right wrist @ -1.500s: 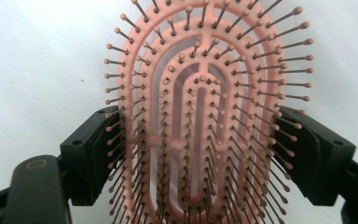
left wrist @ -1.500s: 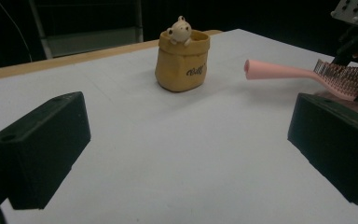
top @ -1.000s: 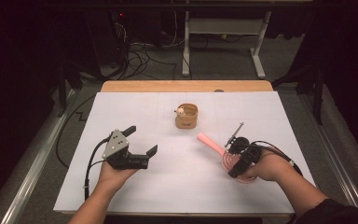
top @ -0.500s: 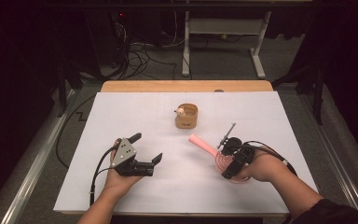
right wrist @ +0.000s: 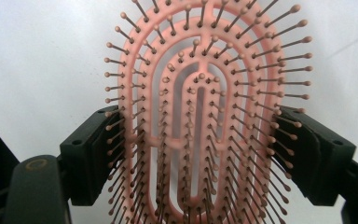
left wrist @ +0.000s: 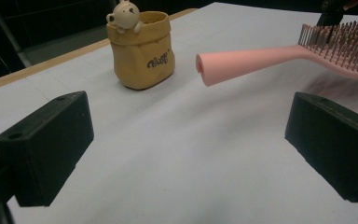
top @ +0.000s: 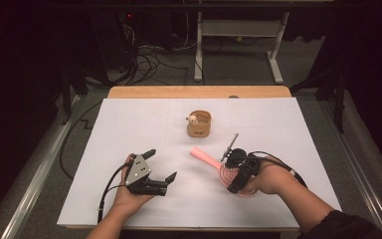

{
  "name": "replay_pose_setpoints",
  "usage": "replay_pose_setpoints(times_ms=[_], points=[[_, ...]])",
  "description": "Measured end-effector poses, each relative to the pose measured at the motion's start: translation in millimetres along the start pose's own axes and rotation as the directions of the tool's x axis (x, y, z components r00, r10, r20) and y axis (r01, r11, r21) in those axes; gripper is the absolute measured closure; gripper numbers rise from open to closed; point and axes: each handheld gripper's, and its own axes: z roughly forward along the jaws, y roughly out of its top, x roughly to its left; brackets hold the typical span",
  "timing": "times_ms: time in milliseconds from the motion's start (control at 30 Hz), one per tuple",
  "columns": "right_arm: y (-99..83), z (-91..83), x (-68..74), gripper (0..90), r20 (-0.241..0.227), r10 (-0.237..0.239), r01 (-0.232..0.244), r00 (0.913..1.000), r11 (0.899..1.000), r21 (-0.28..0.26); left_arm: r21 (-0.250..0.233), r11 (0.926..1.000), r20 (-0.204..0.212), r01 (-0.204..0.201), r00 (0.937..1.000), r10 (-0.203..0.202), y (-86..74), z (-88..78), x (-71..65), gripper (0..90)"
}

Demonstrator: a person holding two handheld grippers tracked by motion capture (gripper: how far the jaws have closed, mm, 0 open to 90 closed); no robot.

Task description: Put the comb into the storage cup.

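Hairbrush [top: 214,163] off table, head clamped in R gripper [top: 236,174]; L gripper [top: 160,167] at left, jaws wide, empty. Handle's long axis points up-left, its end nearest L gripper, w/ yellow cup [top: 199,124] beyond

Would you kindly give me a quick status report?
Right gripper shut on pink hairbrush head. Left gripper open, empty. Handle points toward yellow pouch; nothing between.

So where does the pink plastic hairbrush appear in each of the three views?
High view: pink plastic hairbrush right of centre, its head in the right gripper.
Left gripper view: upper right, handle pointing left.
Right gripper view: centre, bristled head between the jaws.
Shared landmark: white table sheet.
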Motion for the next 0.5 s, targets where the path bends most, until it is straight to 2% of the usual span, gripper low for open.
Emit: replay_pose_setpoints(times_ms=[100, 167, 233, 300, 400, 500], points=[[1.8, 0.3, 1.9, 20.9, -0.002, -0.004, 0.004, 1.0000, 1.000, -0.003, 0.002, 0.9999, -0.003, -0.011, 0.9999, 0.011, 0.5, 1.0, -2.7, 1.8], [4.8, 0.1, 4.2, 20.9, -0.008, -0.026, 0.026, 0.9996, 1.000, 0.004, 0.008, 0.9989, -0.006, -0.046, 0.9989, 0.046, 1.7, 2.0, -6.8, 1.8], [5.6, 0.2, 5.8, 20.9, -0.007, -0.023, 0.023, 0.9997, 1.000, -0.001, 0.008, 0.9986, -0.009, -0.053, 0.9986, 0.053, 1.9, 2.7, -8.2, 1.8], [9.2, -0.3, 8.7, 21.2, 0.000, -0.035, 0.035, 0.9994, 0.999, 0.007, 0.021, 0.9968, -0.013, -0.077, 0.9969, 0.078, 2.3, 4.0, -10.8, 1.8], [12.3, 0.9, 11.0, 21.2, 0.006, -0.043, 0.043, 0.9991, 0.999, 0.012, 0.022, 0.9957, -0.018, -0.090, 0.9958, 0.090, 2.8, 4.0, -11.9, 1.8], [15.8, 2.5, 12.4, 21.1, -0.010, -0.054, 0.054, 0.9985, 0.998, 0.015, 0.019, 0.9944, -0.026, -0.104, 0.9942, 0.104, 3.8, 3.4, -13.3, 1.8]])
